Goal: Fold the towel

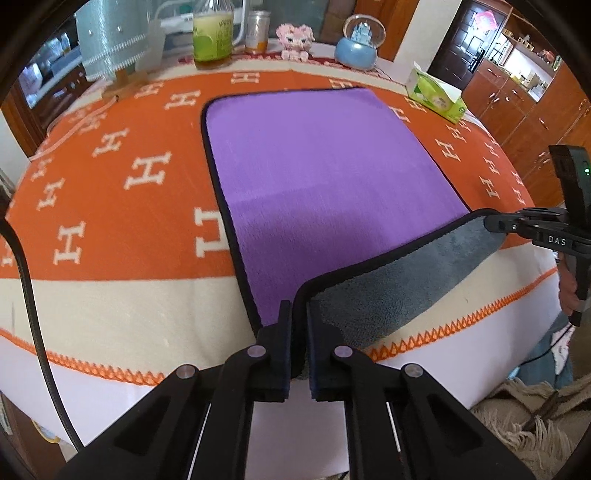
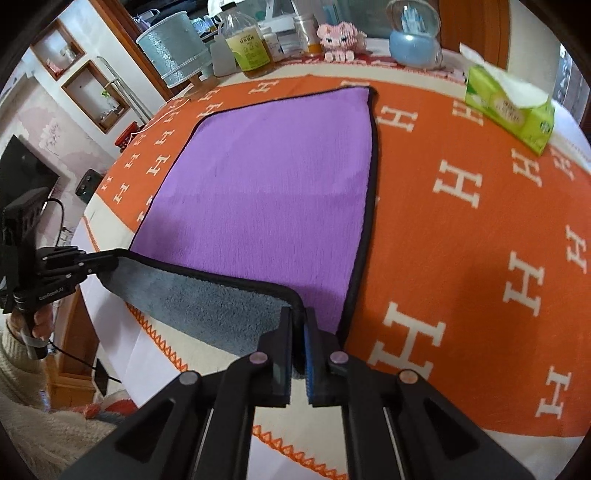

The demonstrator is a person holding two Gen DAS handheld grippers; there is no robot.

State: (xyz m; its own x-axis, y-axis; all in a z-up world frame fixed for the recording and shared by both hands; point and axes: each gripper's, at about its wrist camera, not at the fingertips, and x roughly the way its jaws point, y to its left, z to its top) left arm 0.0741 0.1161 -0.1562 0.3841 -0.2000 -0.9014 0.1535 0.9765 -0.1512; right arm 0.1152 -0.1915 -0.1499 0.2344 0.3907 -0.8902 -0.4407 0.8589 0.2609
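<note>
Wooden cabinets and a dark door off to one side of the room; recessed wall shelves to the other. In the middle, a table under an orange blanket patterned with white H letters, cream border stitched with an orange zigzag along the near edge.

Spread over the middle of that blanket, a purple towel with dark piping, far half flat, near edge lifted and turned back to bare a grey underside.

Along the far edge of the table: a pale blue lamp shade, a green-labelled bottle, a snow globe, a pink toy pig, and a green tissue box nearer the right side.

Left gripper at the bottom of its own view, pressed together on the near left corner of the towel, cloth caught between the pads. Right gripper likewise pinching the near right corner. Each seen from the other's camera at the end of the raised grey flap, the edge stretched between the two, above the blanket's cream border.
</note>
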